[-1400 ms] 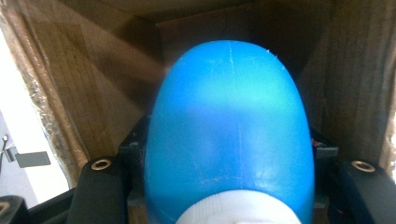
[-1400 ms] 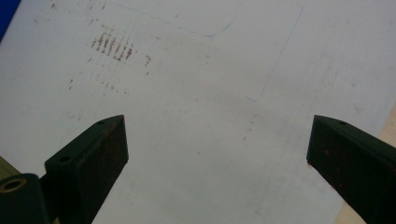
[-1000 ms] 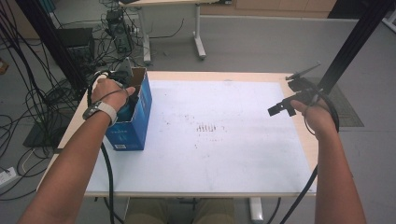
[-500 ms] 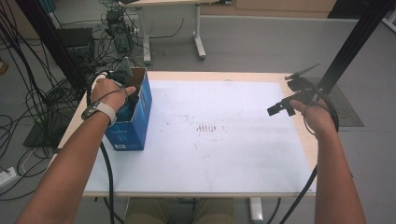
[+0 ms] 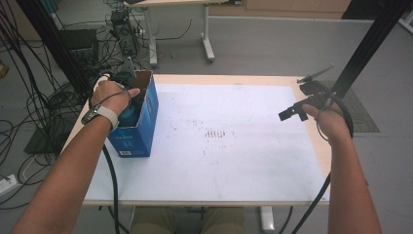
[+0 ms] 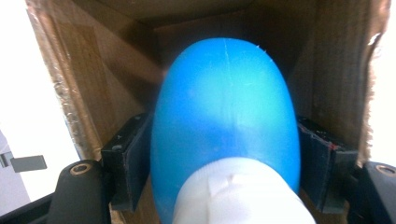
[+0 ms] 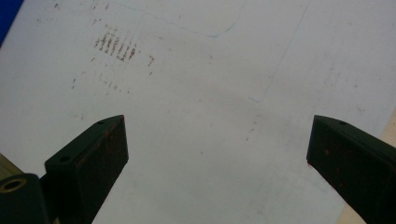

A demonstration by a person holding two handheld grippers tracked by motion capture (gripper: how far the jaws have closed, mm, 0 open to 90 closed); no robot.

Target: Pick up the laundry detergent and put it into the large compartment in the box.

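Observation:
A blue cardboard box (image 5: 142,127) stands open-topped on the table's left side. My left gripper (image 5: 127,87) reaches down into it, largely covered by the hand. Between its two black jaws sits a blue bottle (image 6: 224,107) with a white cap (image 6: 238,196), both pads pressed against the bottle's sides; the left gripper (image 6: 224,163) is shut on it inside the brown box walls (image 6: 88,79). My right gripper (image 5: 296,110) hovers near the table's right edge. Its jaws stand wide apart over the white sheet, and the right gripper (image 7: 215,122) holds nothing.
A white sheet (image 5: 224,165) covers most of the table, with a patch of brown smudges (image 5: 216,133) near its middle. Cables and equipment (image 5: 122,29) lie on the floor behind the table's left, and a black frame post (image 5: 370,44) rises at the right.

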